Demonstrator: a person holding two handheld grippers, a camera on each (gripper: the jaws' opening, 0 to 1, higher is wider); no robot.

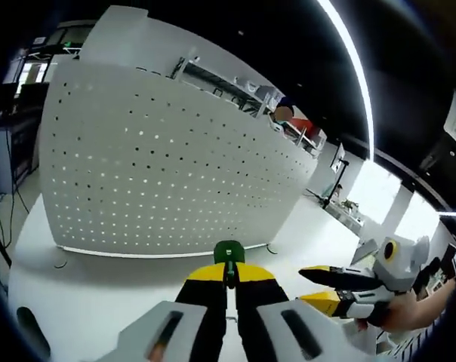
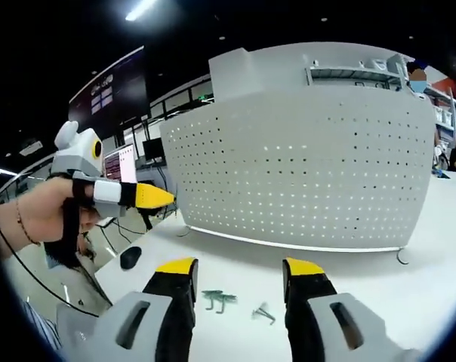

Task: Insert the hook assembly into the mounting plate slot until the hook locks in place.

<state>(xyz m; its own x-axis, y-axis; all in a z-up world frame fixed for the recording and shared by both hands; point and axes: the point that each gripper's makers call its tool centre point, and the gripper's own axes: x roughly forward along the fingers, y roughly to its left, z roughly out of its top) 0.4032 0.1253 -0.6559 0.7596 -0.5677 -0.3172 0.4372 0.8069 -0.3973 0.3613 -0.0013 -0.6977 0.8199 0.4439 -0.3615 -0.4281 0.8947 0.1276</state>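
White desk (image 2: 379, 294), curved white perforated metal mounting plate (image 1: 167, 166) upper centre. Left tongs (image 1: 229, 277) clamp small green plastic hook (image 1: 229, 253), bottom centre; light, slippery, pinch base. Right tongs (image 2: 239, 273) gape empty; spare green hooks (image 2: 219, 299) between.

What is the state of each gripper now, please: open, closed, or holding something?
Left gripper: closed on the green hook.
Right gripper: open, holding nothing; two green hooks lie on the table between its jaws.

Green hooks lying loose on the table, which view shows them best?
The right gripper view: two loose green hooks lie on the white table between its open jaws. The left gripper view shows a green hook clamped in its jaws instead.
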